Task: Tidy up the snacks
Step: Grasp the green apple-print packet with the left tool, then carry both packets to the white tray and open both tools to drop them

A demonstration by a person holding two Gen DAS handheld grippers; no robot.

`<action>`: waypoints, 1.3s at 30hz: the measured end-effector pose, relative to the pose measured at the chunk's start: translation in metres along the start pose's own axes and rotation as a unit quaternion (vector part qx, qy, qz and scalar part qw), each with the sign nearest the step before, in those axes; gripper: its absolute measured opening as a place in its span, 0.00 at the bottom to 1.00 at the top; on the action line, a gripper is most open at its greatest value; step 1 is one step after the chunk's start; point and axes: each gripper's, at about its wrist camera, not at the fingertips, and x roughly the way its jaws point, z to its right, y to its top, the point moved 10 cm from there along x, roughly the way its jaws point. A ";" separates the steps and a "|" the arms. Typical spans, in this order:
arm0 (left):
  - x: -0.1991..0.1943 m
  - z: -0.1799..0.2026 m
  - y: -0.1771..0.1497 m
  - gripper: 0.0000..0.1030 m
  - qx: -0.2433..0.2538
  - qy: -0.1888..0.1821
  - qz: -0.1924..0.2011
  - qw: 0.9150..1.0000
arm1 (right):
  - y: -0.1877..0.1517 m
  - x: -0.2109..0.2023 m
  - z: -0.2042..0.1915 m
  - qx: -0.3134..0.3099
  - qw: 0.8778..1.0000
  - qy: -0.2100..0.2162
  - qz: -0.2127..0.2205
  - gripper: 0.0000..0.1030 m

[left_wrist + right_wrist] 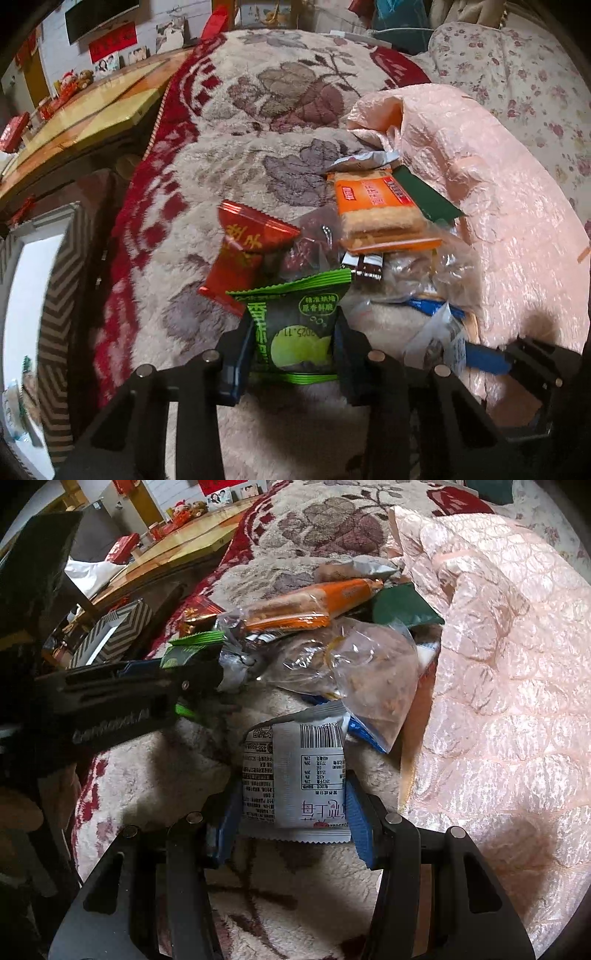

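Green foil identifies the green packet [295, 328] clamped in the left gripper [293, 343]: both pads press its side edges, and its long axis runs forward along the fingers toward the snack pile [373, 236]. The right gripper [291, 805] is closed on the white packet [295, 775] in the same way, barcode end pointing away from the camera. Both packets sit at the near edge of the pile on the plush blanket [236, 155], with the pink bag [498, 206] to the right.

The patterned box [55, 280] lies well to the left, at the blanket's edge; it is probably the destination, so the left gripper is nearer to it.

The left wrist view shows the box's white interior. The right wrist view shows the left gripper side-on, its packet at about the pile's height; whether it is clear of the blanket cannot be determined.
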 end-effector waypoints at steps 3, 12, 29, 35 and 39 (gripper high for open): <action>-0.010 -0.006 -0.004 0.39 -0.003 0.004 0.005 1.000 | 0.003 -0.002 -0.003 0.000 1.000 0.002 0.003 0.50; -0.036 -0.029 -0.024 0.39 -0.018 0.020 0.014 1.000 | 0.009 -0.008 -0.017 -0.006 1.000 0.004 0.011 0.50; -0.073 -0.069 -0.055 0.39 -0.049 0.047 0.030 0.997 | 0.022 -0.023 -0.062 -0.042 0.999 0.014 0.026 0.50; -0.086 -0.087 -0.062 0.39 -0.063 0.054 0.037 0.996 | 0.026 -0.026 -0.083 -0.062 0.998 0.017 0.028 0.50; -0.092 -0.098 -0.064 0.39 -0.072 0.058 0.043 0.995 | 0.029 -0.028 -0.098 -0.079 0.996 0.017 0.029 0.50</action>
